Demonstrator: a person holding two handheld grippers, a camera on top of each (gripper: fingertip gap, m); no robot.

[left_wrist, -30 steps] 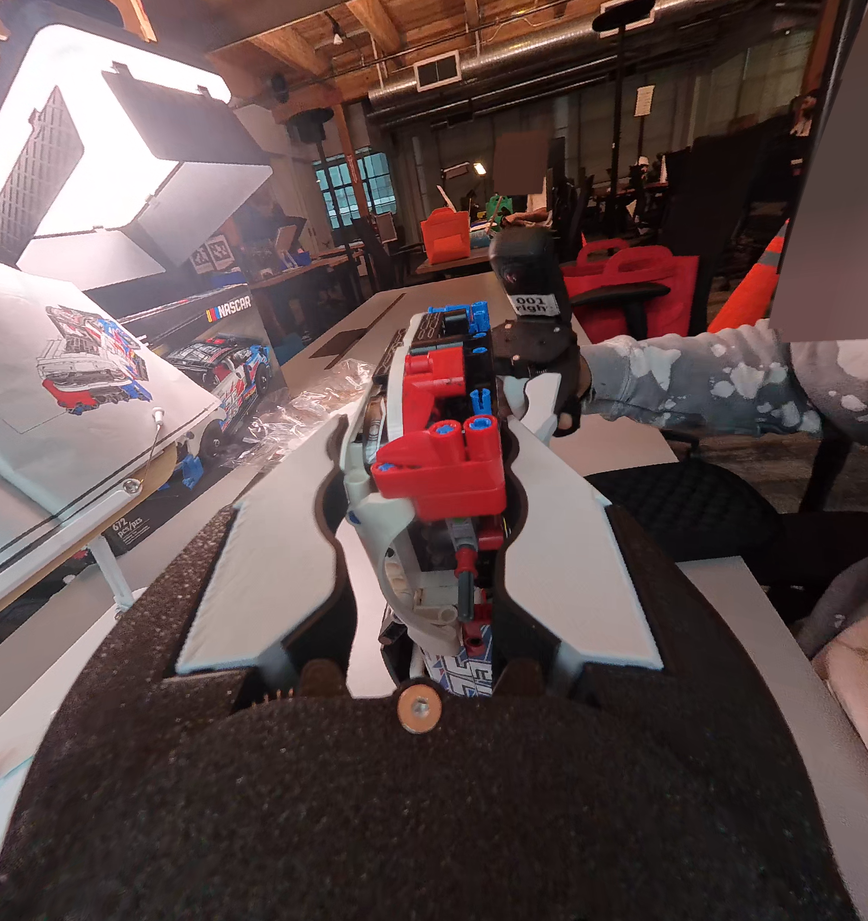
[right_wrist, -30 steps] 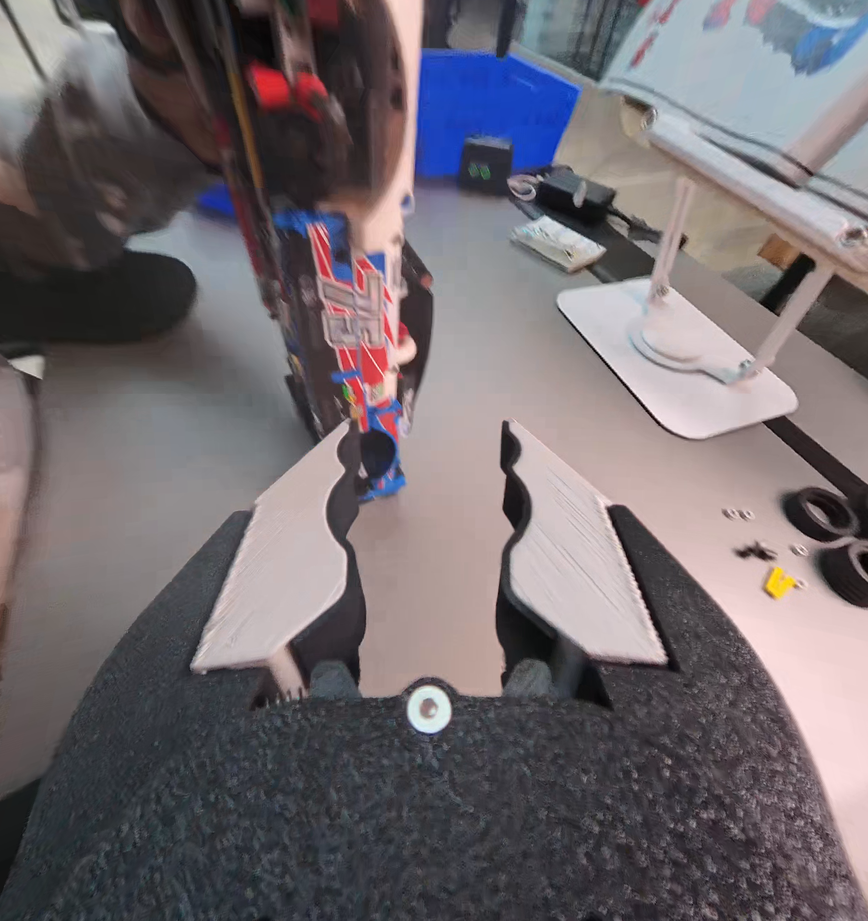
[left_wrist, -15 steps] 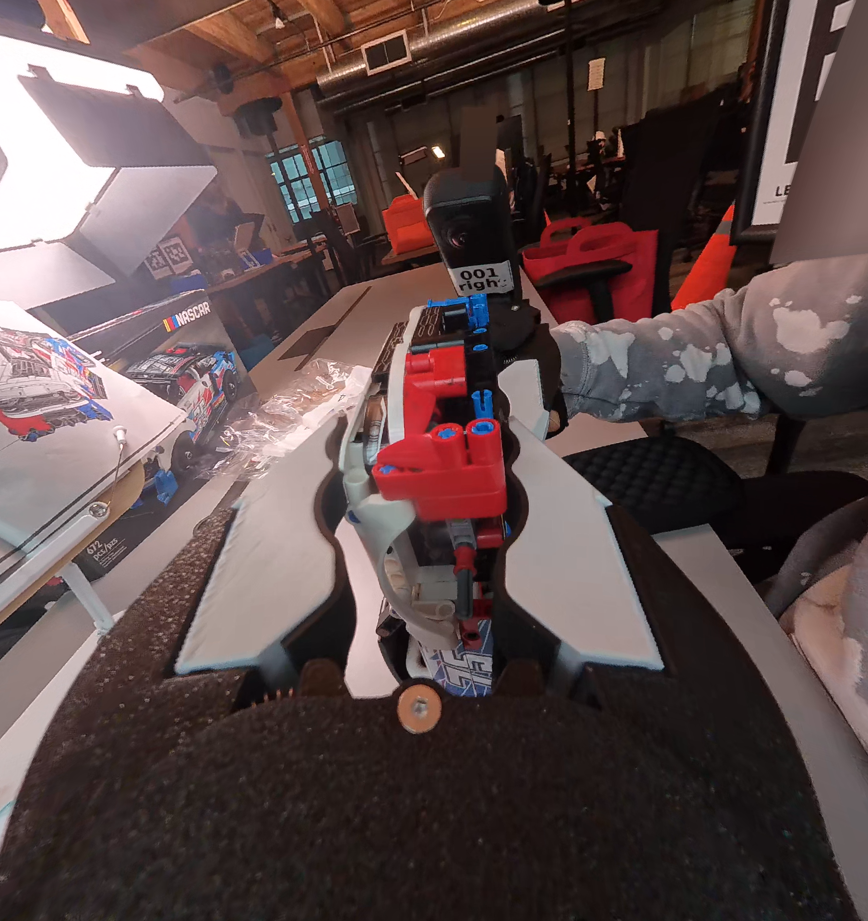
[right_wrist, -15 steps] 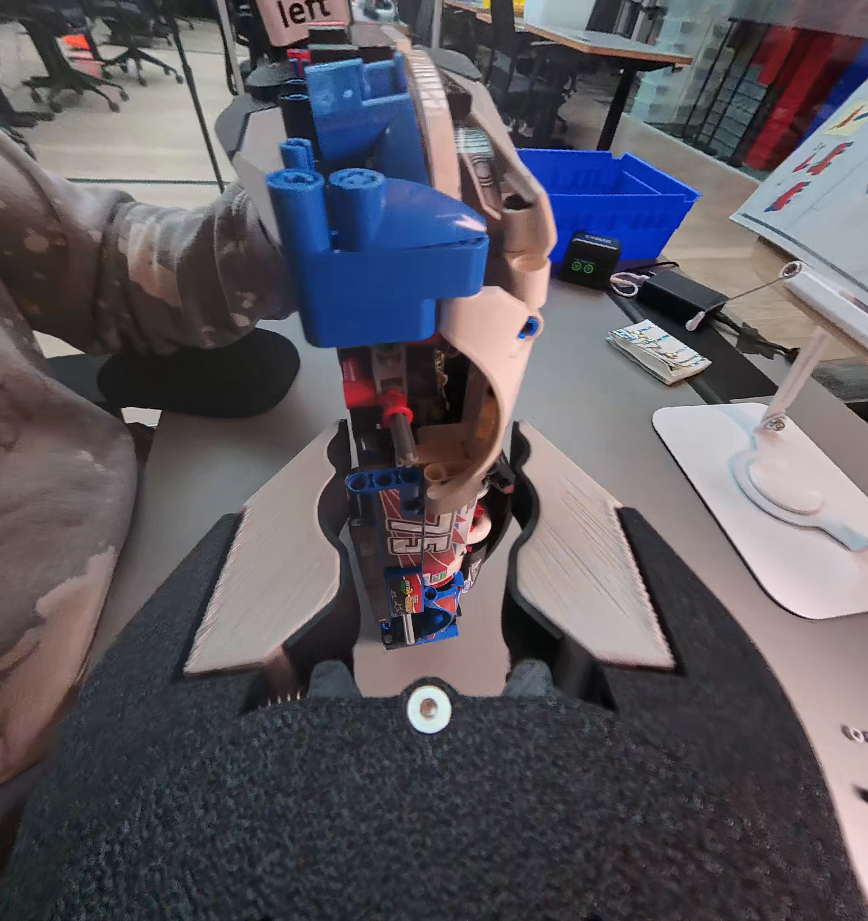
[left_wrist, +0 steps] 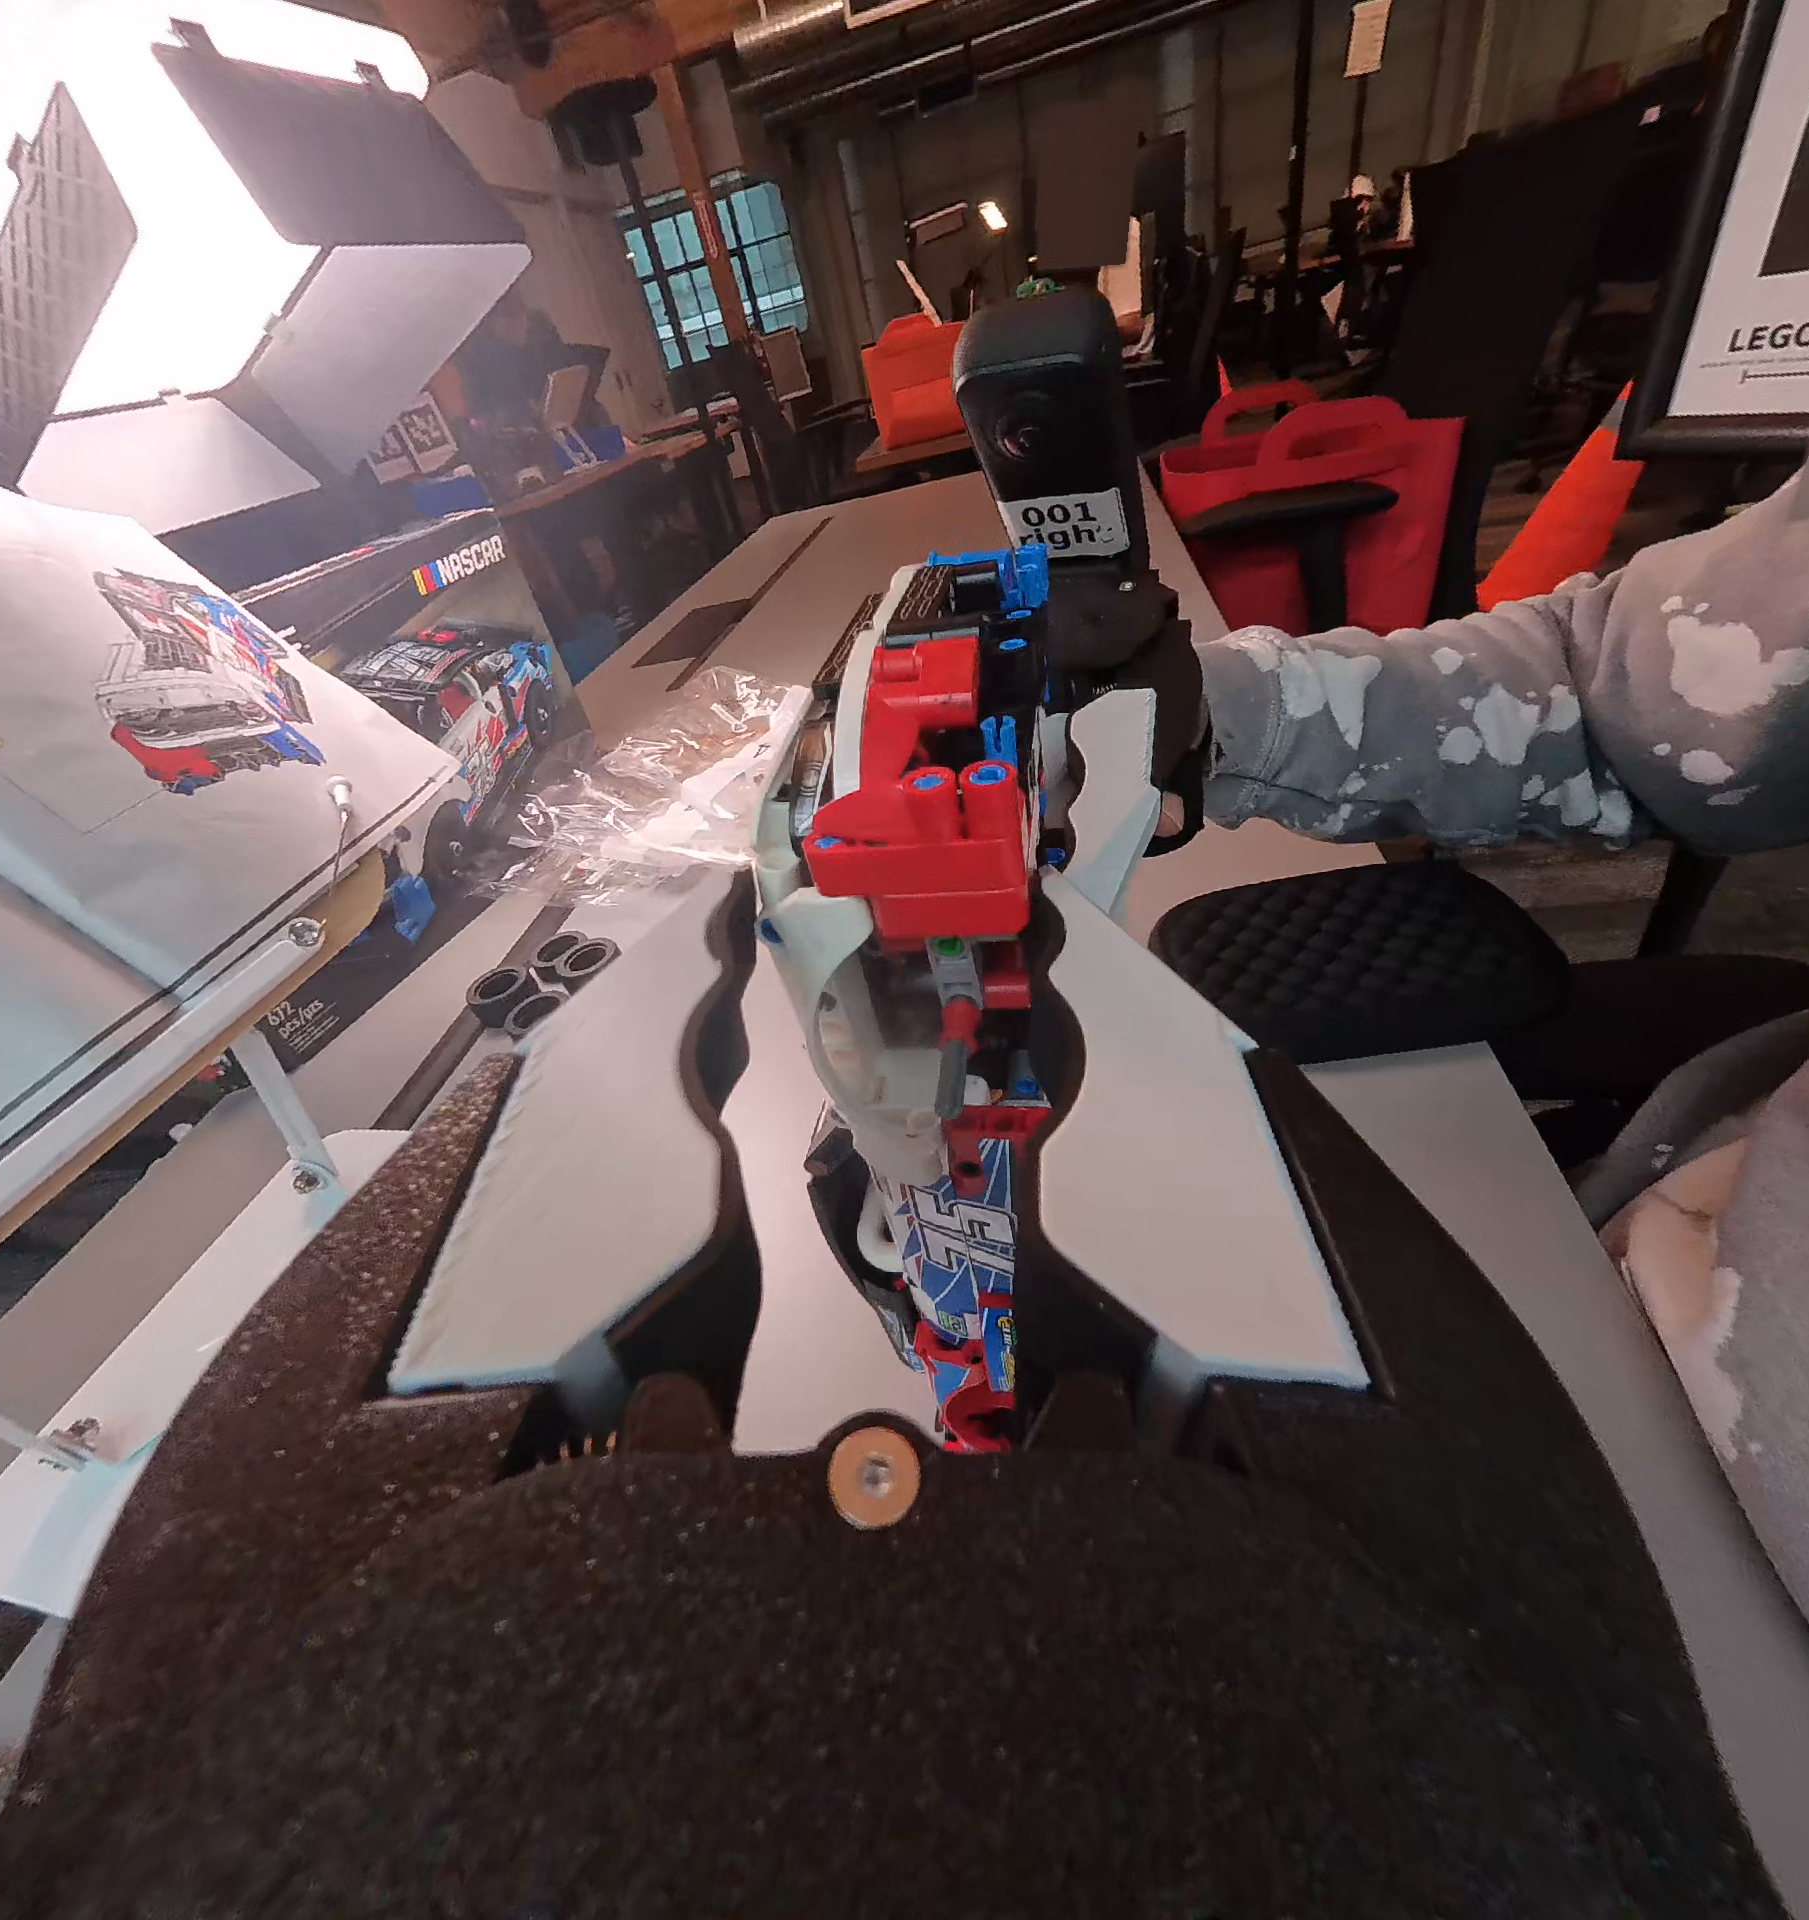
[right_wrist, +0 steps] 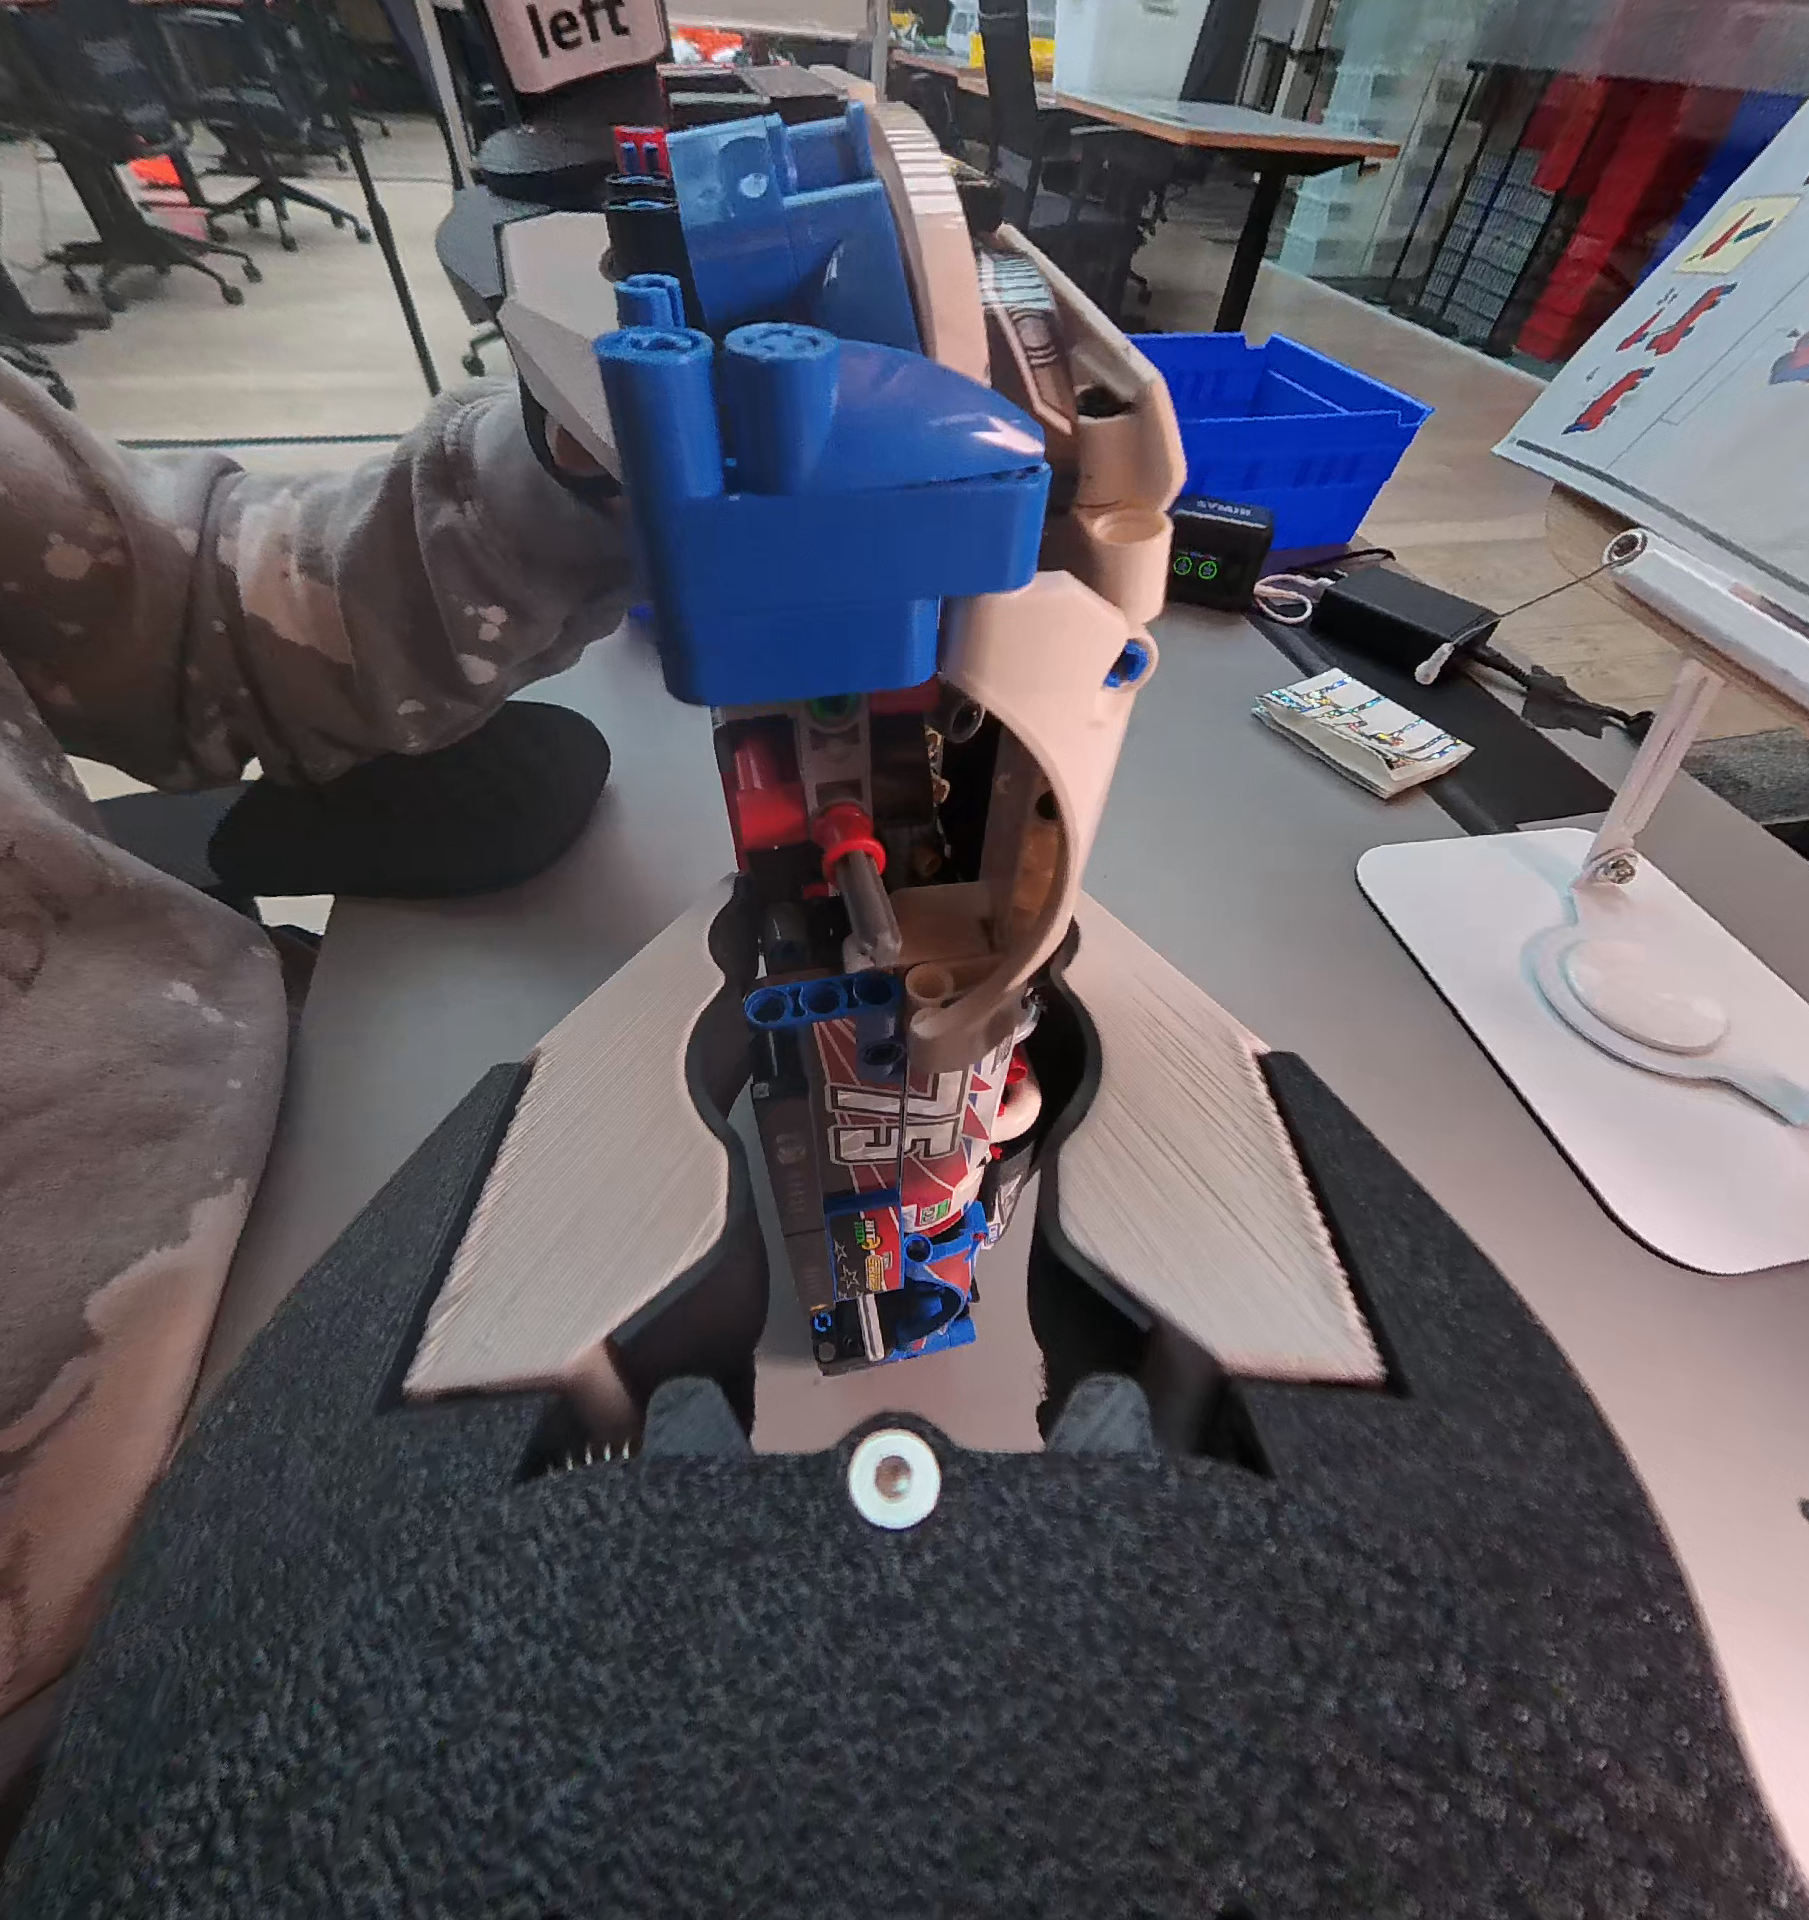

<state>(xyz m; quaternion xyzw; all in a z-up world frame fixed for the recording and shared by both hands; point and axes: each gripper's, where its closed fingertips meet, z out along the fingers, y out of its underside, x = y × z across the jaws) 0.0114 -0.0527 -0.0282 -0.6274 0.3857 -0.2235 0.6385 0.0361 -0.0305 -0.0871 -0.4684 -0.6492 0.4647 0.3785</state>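
Observation:
A brick-built model car [left_wrist: 921, 831], red, blue, white and black, is held on its side above the grey table [left_wrist: 1419, 1164]. My left gripper [left_wrist: 895, 894] is shut on its red end. My right gripper [right_wrist: 895, 930] grips the blue end [right_wrist: 838, 540] of the same car, with both fingertips against its sides. In the left wrist view one white finger [left_wrist: 1108, 790] of the right gripper lies against the car's far end, below its black camera; the other finger is hidden. A person's mottled grey sleeve [left_wrist: 1502, 727] holds it.
An open instruction booklet [left_wrist: 152, 727] on a white stand [right_wrist: 1606, 1039] is at one side, with a car-picture box [left_wrist: 443, 707], clear bags [left_wrist: 651, 790] and black tyres [left_wrist: 536, 977]. A blue bin [right_wrist: 1284, 436], black chargers [right_wrist: 1222, 540] and a folded sheet [right_wrist: 1357, 727] lie beyond. A chair [left_wrist: 1367, 956] is beside the table. My right fingertips sit around 7 cm from my left ones.
My right gripper has come from beside the car to its blue end, and its fingers now stand around it. My left gripper has kept its hold; the car sits slightly farther out.

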